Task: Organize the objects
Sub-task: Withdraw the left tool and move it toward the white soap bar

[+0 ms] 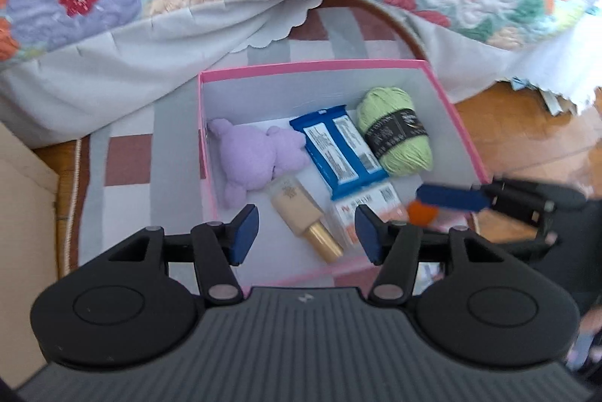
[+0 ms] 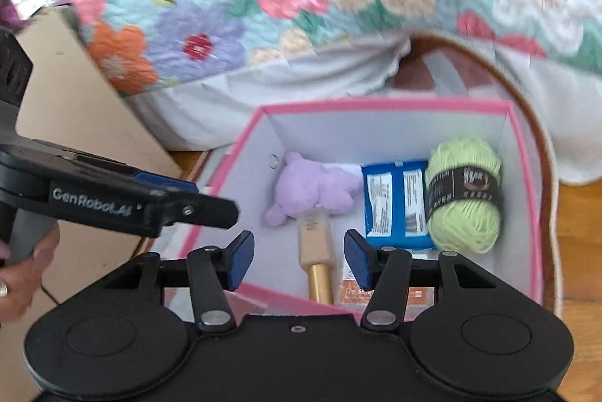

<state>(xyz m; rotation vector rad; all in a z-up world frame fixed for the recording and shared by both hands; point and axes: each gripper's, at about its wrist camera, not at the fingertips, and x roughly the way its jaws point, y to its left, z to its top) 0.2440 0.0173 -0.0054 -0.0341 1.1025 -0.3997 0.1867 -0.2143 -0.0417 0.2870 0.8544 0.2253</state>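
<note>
Hovering over pink box (image 1: pixel 466 138) | left gripper (image 1: pixel 306 232) and right gripper (image 2: pixel 299 259) both released, nothing between jaws | plush toy (image 1: pixel 256 153) far left, yarn (image 1: pixel 395 134) far right, inside box | lift straight, avoid rim.

The left claw (image 1: pixel 306 232) and right claw (image 2: pixel 299 261) look alike: black linkage arms on silver pivot pins, blue pads (image 2: pixel 239 261), two round black discs at six o'clock. One side reads "GenRobot.AI". A ring (image 2: pixel 3 288) shows on a finger.
</note>
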